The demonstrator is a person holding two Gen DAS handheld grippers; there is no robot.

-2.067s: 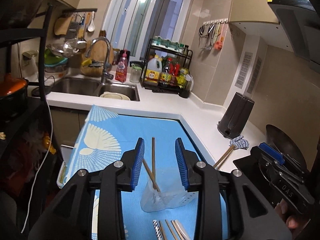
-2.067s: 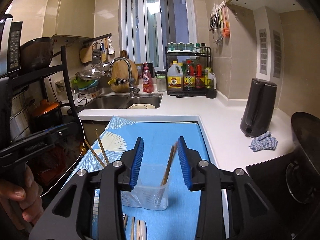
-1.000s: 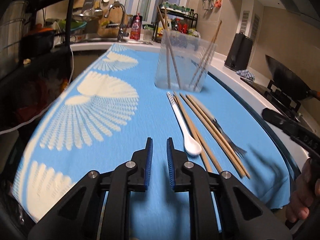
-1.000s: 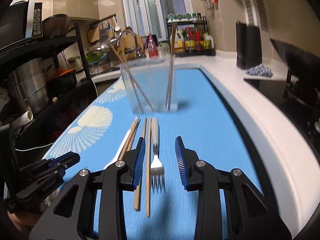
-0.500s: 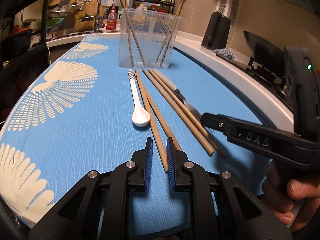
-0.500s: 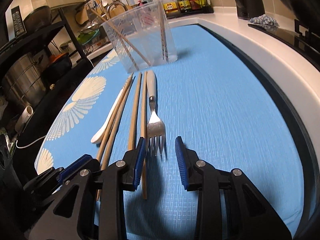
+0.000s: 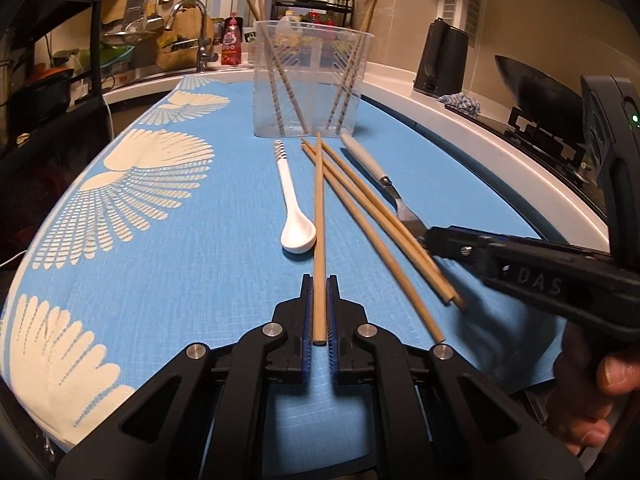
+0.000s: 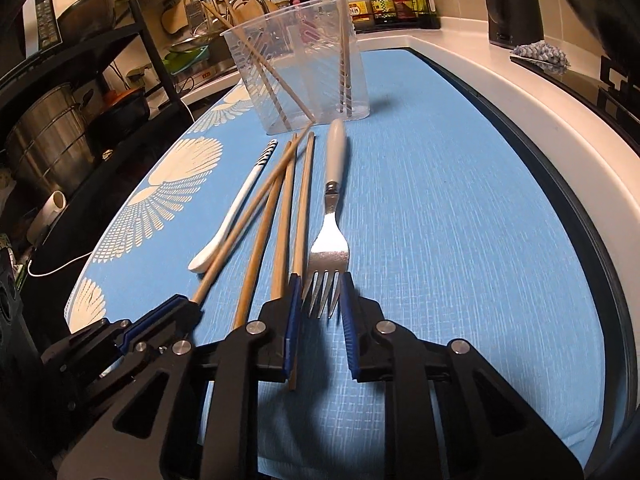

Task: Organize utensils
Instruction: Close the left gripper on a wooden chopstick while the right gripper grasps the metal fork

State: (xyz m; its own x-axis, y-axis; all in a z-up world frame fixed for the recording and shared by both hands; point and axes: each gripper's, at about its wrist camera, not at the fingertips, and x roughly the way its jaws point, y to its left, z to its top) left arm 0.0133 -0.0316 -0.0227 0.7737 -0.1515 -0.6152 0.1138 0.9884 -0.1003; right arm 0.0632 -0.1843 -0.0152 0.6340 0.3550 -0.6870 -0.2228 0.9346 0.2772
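A clear plastic cup (image 7: 312, 80) with several chopsticks in it stands on the blue cloth (image 7: 180, 260). In front of it lie a white spoon (image 7: 292, 200), loose chopsticks (image 7: 376, 232) and a grey-handled fork (image 7: 372, 164). My left gripper (image 7: 319, 286) is shut on the near end of one chopstick (image 7: 319, 208), which crosses the others. My right gripper (image 8: 320, 296) is low on the cloth. Its jaws are closing with the fork's (image 8: 332, 236) tines between them, a thin gap still showing. A loose chopstick (image 8: 302, 208) runs along its left pad. The right gripper (image 7: 428, 236) shows in the left view, the left gripper (image 8: 188, 306) in the right view.
The white counter edge (image 8: 540, 92) curves along the right, with a black kettle (image 7: 440, 64), a rag and a wok (image 7: 536, 88) on the stove. A black rack (image 8: 100, 80) with pots stands left. The sink tap (image 7: 192, 32) is at the back. A hand (image 7: 592, 412) holds the right gripper.
Both grippers came down to the cloth. The left jaws shut on a chopstick, which now lies across the others. The right jaws narrowed around the fork's tines.
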